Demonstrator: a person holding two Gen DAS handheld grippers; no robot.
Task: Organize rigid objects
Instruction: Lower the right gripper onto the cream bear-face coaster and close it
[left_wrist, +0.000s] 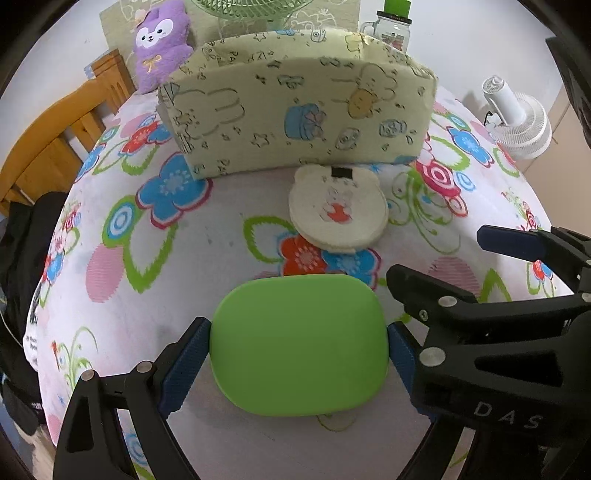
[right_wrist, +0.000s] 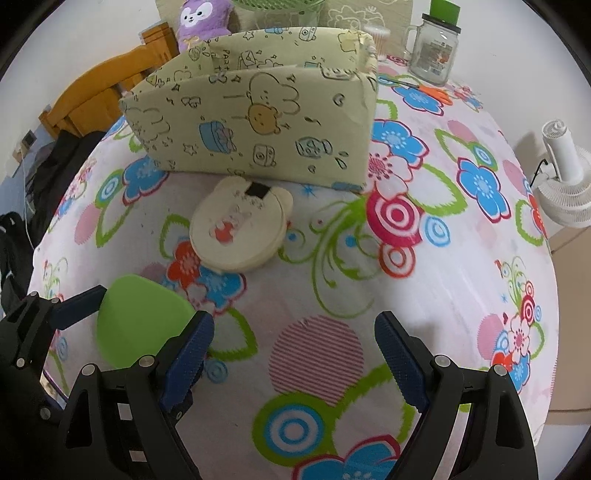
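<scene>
Carrying the green lid (left_wrist: 299, 343), left tongs (left_wrist: 299, 354) clamp it; right tongs (right_wrist: 293, 365) gape wide, empty. Next: steer toward the printed storage box (left_wrist: 295, 107).

A lived-in home, likely a dining corner: the tabletop (right_wrist: 461, 295) wears a bright flower-print cloth, with a wooden chair (left_wrist: 48, 147) drawn up at its far-left edge. Household odds and ends along the back: purple plush toy (left_wrist: 159, 44), cartoon-print fabric box (left_wrist: 295, 107), glass mug jar with a green lid (right_wrist: 436, 48). A small white fan (right_wrist: 565, 177) stands off to the right against a plain wall.
</scene>
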